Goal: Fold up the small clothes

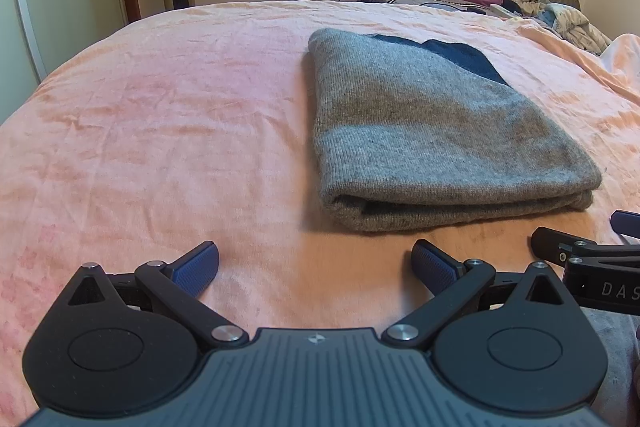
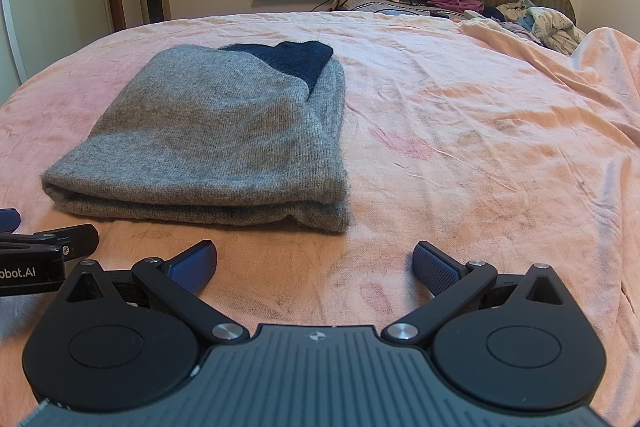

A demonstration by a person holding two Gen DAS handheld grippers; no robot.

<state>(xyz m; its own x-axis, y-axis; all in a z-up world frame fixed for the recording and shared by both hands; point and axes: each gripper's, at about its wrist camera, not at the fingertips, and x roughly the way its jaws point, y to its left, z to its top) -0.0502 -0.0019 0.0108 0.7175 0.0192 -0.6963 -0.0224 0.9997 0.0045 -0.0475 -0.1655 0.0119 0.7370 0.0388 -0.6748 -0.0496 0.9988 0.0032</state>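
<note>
**Sweater folded, both grippers off it**

The grey sweater (image 1: 440, 131) lies on the pink bed (image 1: 160, 107) as a flat stacked rectangle, a dark blue part (image 1: 464, 59) showing at its far end. Judging by the neat layers, the fold looks done or nearly so. A last tidy-up would go best by pinching the near doubled edge at both corners together, low against the bed, so the layers stay aligned rather than sliding apart.

The left gripper (image 1: 316, 261) has its fingers (image 1: 196, 267) spread wide, holding and touching nothing; the sweater sits just ahead and to the right of them, clear of the pads.

The right gripper (image 2: 316, 261) is likewise released, its fingers (image 2: 436, 267) wide apart and empty. From here the sweater (image 2: 216, 131) lies ahead and to the left, its near edge just beyond the left finger, with bare bed (image 2: 480, 147) between and in front of the pads. The two grippers sit side by side, near each other.
</note>
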